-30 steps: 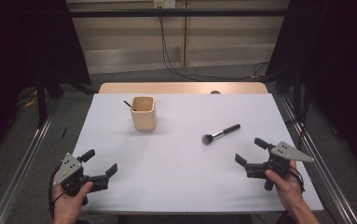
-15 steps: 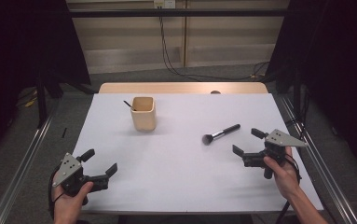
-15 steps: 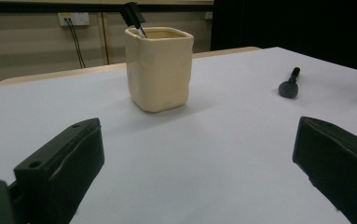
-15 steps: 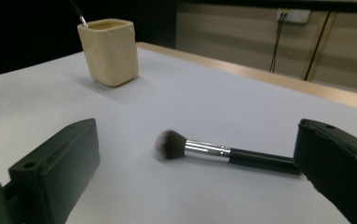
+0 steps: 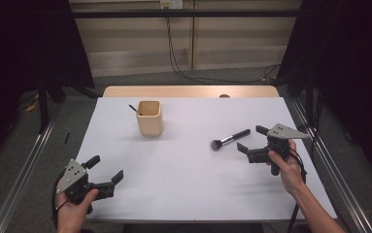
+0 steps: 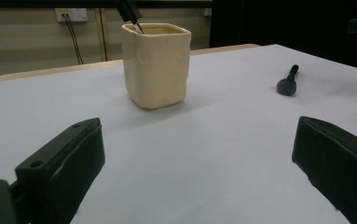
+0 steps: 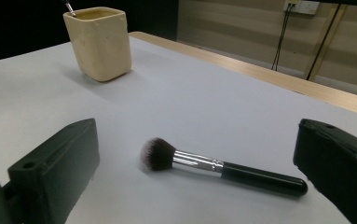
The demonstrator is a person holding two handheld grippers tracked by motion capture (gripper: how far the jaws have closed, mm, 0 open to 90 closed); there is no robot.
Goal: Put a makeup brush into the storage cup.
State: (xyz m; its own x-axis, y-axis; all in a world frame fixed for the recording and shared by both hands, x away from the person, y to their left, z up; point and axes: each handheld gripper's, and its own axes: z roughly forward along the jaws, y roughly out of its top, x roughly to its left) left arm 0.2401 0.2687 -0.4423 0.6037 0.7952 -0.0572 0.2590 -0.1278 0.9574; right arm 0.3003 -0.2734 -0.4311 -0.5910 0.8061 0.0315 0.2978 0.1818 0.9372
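A white surface (image 5: 183, 184) is taking up most of the high view, with a strip of bare wood showing along its far edge. A person's two forearms are reaching in over the near edge, each hand holding a gripper.

The left gripper (image 5: 107, 171) is hanging over the near left corner of the surface, its jaws spread wide with nothing between them. The right gripper (image 5: 251, 141) is hovering close to the right edge, about halfway along it; its jaws are also spread wide and are pointing at the brush, without touching it.

A cream cup (image 5: 149, 118) with squared sides is standing upright toward the far edge, left of the middle. A thin dark stick is poking out of its top and leaning toward the far left corner — what it is, I cannot tell.

A makeup brush (image 5: 230, 139) is lying flat on the surface between the cup and the right gripper, just beside that gripper's jaws. Its dark bristle head (image 7: 158, 154) is pointing toward the near left, its black handle (image 7: 263, 179) toward the right edge — a silver collar is joining the two.
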